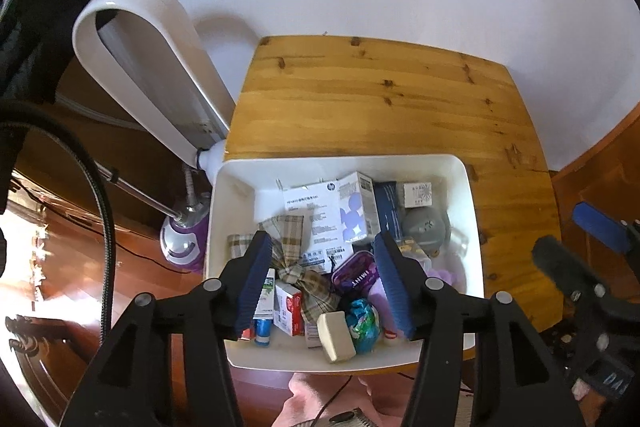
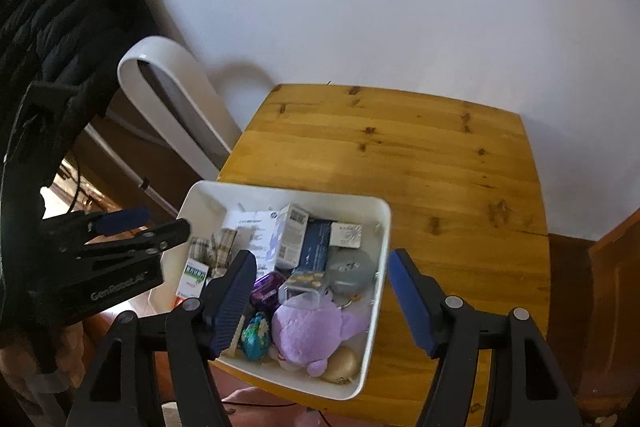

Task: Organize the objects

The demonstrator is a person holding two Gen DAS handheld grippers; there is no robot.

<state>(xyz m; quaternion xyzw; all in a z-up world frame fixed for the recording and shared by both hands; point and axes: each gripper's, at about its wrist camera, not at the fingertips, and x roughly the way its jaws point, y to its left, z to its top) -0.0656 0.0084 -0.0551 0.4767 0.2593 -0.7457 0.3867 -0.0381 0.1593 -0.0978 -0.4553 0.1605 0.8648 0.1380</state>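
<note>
White plastic bin (image 1: 468,187) sits at the near edge of the pine table (image 1: 380,99), and it is crammed: plaid cloth bow (image 1: 292,239), purple tin (image 1: 354,273), foil-wrapped egg (image 1: 362,319), cream bar of soap (image 1: 335,335), small cartons up at 12 o'clock. My left gripper (image 1: 326,283) hangs right over the heap, jaws spread wide, nothing between them. My right gripper (image 2: 320,301) is over the bin's right wall, jaws just as wide and empty, the lilac plush (image 2: 308,327) at 6 o'clock below it and the grey pouch (image 2: 350,269) just beyond. Everything lies in the bin and the tabletop behind is bare, which fits a pile waiting to be sorted out as well as one just gathered in, so I won't call the stage. If I do go in, I'd pick one loose top-layer piece, come straight down, and keep my pads clear of its neighbours; the soap and egg look slippery, I'd judge. I'd also keep the two grippers well apart in that tight space.
</note>
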